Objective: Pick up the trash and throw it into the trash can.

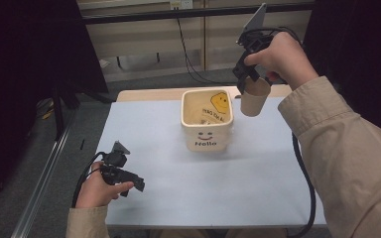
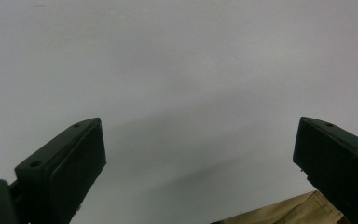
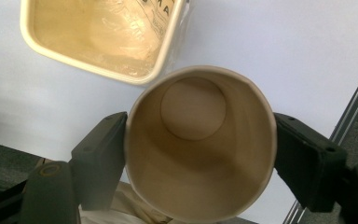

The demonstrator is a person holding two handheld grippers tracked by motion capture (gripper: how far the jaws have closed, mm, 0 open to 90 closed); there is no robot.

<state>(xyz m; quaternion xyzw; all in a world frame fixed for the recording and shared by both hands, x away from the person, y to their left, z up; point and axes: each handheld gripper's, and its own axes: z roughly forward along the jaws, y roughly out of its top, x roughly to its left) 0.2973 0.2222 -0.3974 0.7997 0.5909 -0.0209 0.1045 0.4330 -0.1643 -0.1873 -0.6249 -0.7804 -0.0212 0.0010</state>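
Hanging in air near tabletop's far right corner, tan paper cup sits clamped in right gripper, hand raised, just beside square cream bin. Left gripper rests low by near left edge, jaws wide, empty.

Dim, even light falls from above on the pale counter, its surroundings sinking into black. Soft shadows spread under the fingers. Close-ups look slightly soft, grainy, glare-free.
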